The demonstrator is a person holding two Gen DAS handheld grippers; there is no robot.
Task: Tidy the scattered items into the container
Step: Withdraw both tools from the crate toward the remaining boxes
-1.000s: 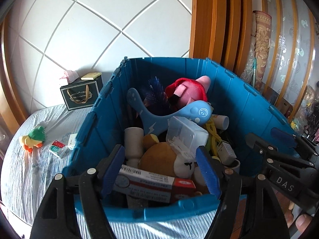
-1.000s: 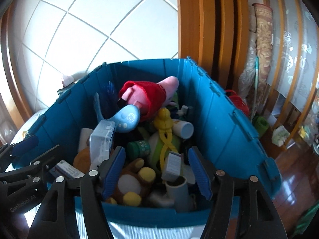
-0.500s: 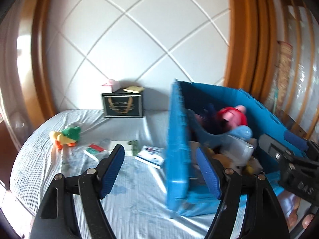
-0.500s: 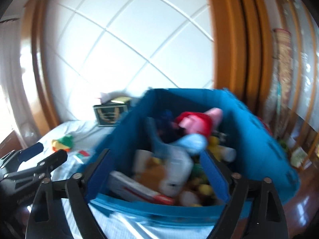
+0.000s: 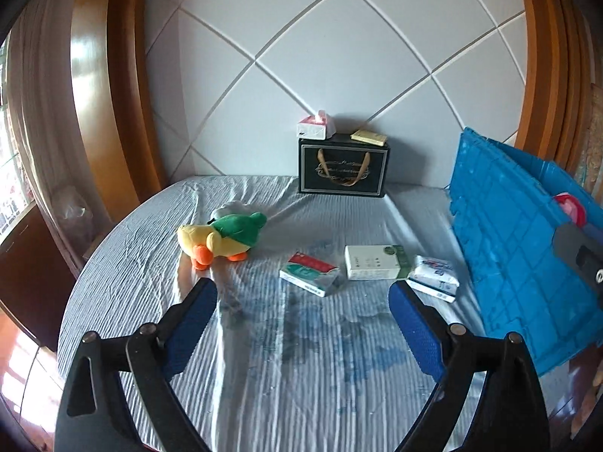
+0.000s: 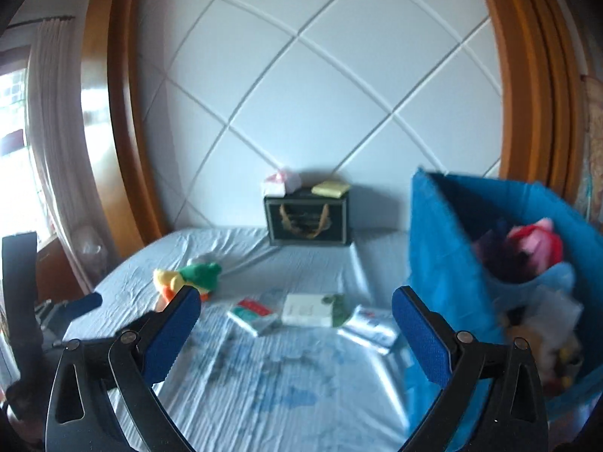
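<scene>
You're in a home bedroom: a bed (image 5: pixel 301 358) with striped sheet, padded headboard (image 5: pixel 339 56) at the far end, curtain (image 6: pixel 49 132) at left.

Sheet (image 5: pixel 264 376): pale blue-grey, fine stripes w/ darker blue blotches. Plush duck (image 5: pixel 220 239): yellow body, green hood, orange feet. Small box (image 5: pixel 309 273): red top band, green/white face. Flat box (image 5: pixel 377 261): white w/ green end. Packet (image 5: pixel 433 273): white, blue & red print. Crate (image 5: pixel 520 256): bright blue, grid-ribbed wall. Plush in crate (image 6: pixel 535 241): red & pink. Gift box (image 5: pixel 343 167): black, pale border line, gold handles & emblem. On it: tissue box (image 5: pixel 316 128), white/pink; pad (image 5: pixel 369 136), yellow. Wall (image 5: pixel 339 56): white, diagonal diamond panels; trim (image 5: pixel 101 94) glossy orange-brown wood. Left gripper (image 5: pixel 303 301) & right gripper (image 6: pixel 296 307): black frames, blue textured pads (image 5: pixel 192 320).
</scene>
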